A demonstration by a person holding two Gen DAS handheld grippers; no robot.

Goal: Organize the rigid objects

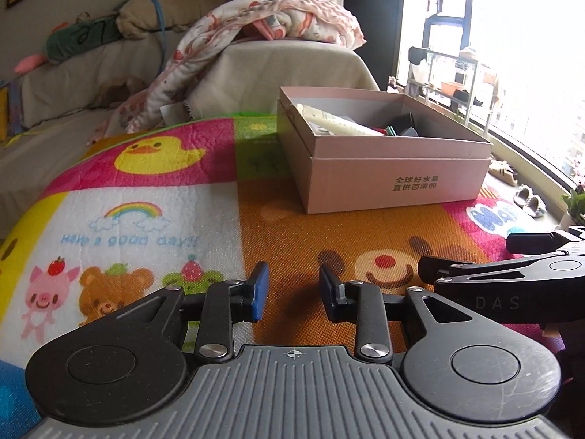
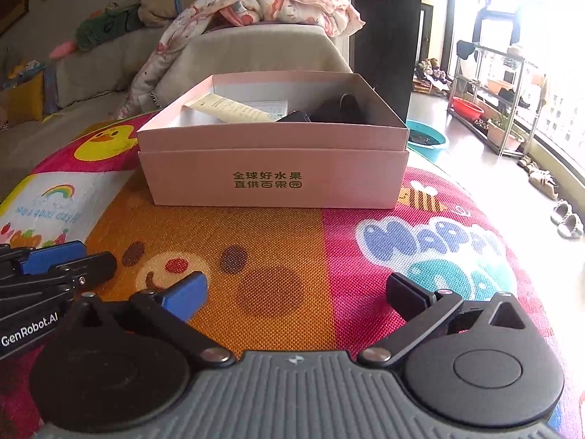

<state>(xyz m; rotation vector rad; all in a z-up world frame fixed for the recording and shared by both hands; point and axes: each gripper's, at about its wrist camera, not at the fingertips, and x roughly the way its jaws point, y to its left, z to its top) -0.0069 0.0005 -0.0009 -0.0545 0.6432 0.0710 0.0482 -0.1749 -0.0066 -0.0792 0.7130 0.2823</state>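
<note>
A pink cardboard box [image 1: 398, 179] [image 2: 274, 175] stands open on a colourful play mat [image 1: 146, 219] [image 2: 278, 256]. Inside lie a cream tube [image 1: 340, 124] [image 2: 234, 108] and some dark objects [image 2: 336, 109], partly hidden by the box wall. My left gripper [image 1: 294, 285] hovers low over the mat's orange bear panel, short of the box, with a narrow gap and nothing between its fingers. My right gripper [image 2: 298, 289] sits beside it to the right, wide open and empty, facing the front of the box. Each view shows the other gripper's fingers [image 1: 457, 270] [image 2: 91, 265] at its edge.
A sofa [image 1: 274, 69] with a crumpled blanket [image 1: 278, 18] stands behind the mat. To the right are a window, a metal rack [image 2: 490, 87], a teal basin [image 2: 427, 139] and slippers [image 2: 566, 219] on the floor.
</note>
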